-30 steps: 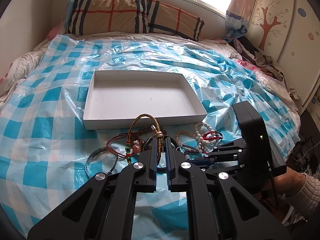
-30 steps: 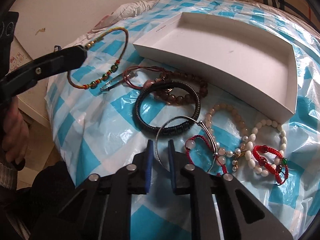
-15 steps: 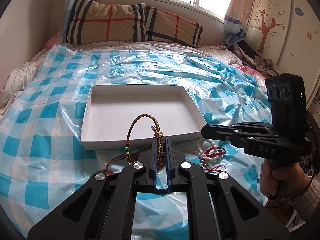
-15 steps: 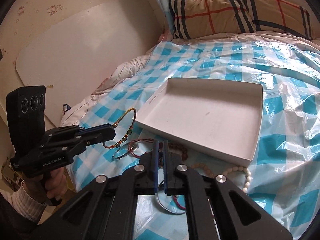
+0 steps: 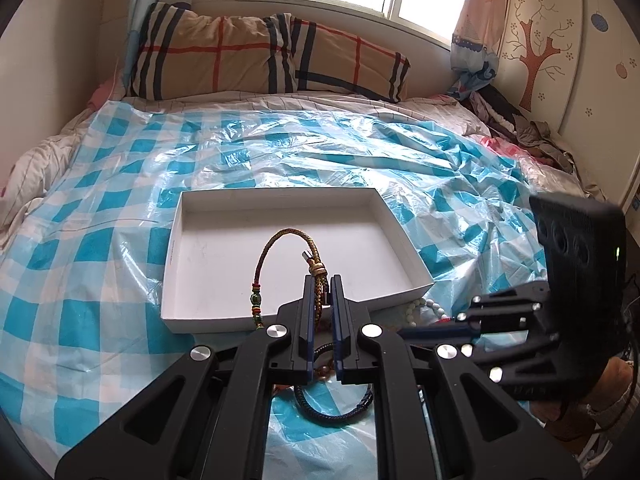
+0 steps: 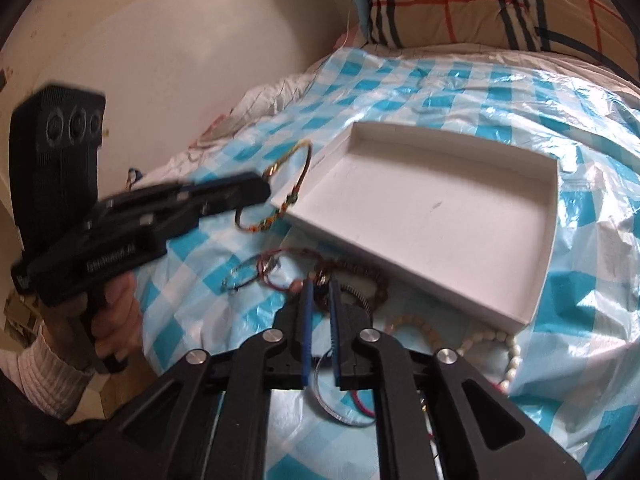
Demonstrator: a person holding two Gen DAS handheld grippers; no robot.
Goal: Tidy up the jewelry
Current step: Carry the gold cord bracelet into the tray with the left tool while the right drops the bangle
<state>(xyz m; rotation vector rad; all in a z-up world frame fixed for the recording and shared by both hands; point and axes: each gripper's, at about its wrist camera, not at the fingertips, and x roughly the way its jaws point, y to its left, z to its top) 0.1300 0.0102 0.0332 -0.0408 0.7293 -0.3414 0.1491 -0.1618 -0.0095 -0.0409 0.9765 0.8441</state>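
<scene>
Judging by the white box (image 5: 224, 236), nothing has been sorted yet: its floor is bare in both views, and every piece of jewelry but one lies on the blue checked sheet (image 5: 80, 248) in front of it.

Farthest left, the left gripper (image 5: 322, 284) is clamped on a braided cord bracelet (image 5: 276, 240), which stands up as a loop over the box's near wall. A second ago that bracelet was held low over the pile, short of the box; now it hangs over the box floor, so the drop looks close.

Below it, a black woven bracelet (image 5: 332, 408) lies on the sheet under the fingers, with a string of pale beads (image 5: 430, 304) beside the box's near right corner.

To the right, the right gripper (image 6: 320, 300) hangs over the tangle of red cords (image 6: 276, 268) and brown beads (image 6: 372, 276) with its jaws opening and nothing pressed between them. A second ago it sat low and closed over a thin silver bangle (image 6: 332, 408); now it is higher, and the bangle lies on the sheet.
</scene>
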